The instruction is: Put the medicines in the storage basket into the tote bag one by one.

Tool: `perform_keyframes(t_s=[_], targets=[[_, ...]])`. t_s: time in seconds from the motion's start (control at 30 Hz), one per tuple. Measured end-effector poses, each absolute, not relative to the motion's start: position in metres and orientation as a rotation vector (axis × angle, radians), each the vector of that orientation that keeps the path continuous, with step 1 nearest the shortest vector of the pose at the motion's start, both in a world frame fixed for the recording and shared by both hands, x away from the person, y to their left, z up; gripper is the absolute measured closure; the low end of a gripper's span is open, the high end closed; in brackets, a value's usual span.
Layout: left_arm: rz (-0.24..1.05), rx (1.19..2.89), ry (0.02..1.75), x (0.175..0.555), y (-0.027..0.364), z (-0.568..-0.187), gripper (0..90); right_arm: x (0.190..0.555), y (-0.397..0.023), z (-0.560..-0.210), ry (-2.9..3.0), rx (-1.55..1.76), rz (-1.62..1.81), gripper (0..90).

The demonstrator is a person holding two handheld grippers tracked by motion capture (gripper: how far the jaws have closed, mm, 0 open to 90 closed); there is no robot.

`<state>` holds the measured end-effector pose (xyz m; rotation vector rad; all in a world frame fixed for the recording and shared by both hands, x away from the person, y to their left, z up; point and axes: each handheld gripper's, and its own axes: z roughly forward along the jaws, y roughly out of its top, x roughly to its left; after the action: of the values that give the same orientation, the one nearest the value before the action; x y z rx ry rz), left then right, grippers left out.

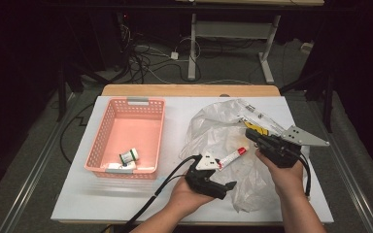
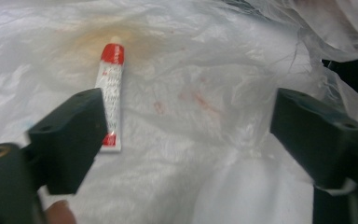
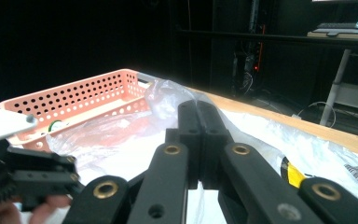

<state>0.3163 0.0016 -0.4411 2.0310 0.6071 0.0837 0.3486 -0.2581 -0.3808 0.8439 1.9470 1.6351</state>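
Fingers of the left gripper (image 2: 186, 135) stood spread beside the small white red-capped tube (image 2: 111, 100); the right gripper (image 3: 198, 126) pinched the clear plastic bag (image 1: 213, 127). Closing carelessly could likely snag the loose film or nudge that tube away.

We count one pink basket (image 1: 108, 133) with two small items inside it: one green-and-white roll (image 1: 129, 156) and one flat white packet (image 1: 122, 166). One clear plastic bag (image 1: 209, 124) lies on the one white table (image 1: 85, 194). One red-capped tube (image 1: 231, 157) sits on the bag. Two grippers are present, a left gripper (image 1: 225, 186) and a right gripper (image 1: 250, 135).
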Motion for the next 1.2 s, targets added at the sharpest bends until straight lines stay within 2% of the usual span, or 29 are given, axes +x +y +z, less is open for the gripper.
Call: perform_keyframes(t_s=[0.17,0.33,0.53,1.2], targets=[[0.078,2.028,0.617,0.309,0.021,-0.437,0.0,0.348,-0.257,-0.382,1.954,0.844,1.624,90.0],[0.049,2.022,0.592,0.297,0.036,-0.431,0.0,0.348,-0.257,-0.381,1.946,0.851,1.628,90.0],[0.077,1.997,0.595,0.286,0.058,-0.420,0.0,0.347,-0.258,-0.381,1.942,0.853,1.625,90.0],[0.204,1.946,0.792,0.299,0.130,-0.407,0.0,0.346,-0.259,-0.381,1.943,0.846,1.626,90.0]])
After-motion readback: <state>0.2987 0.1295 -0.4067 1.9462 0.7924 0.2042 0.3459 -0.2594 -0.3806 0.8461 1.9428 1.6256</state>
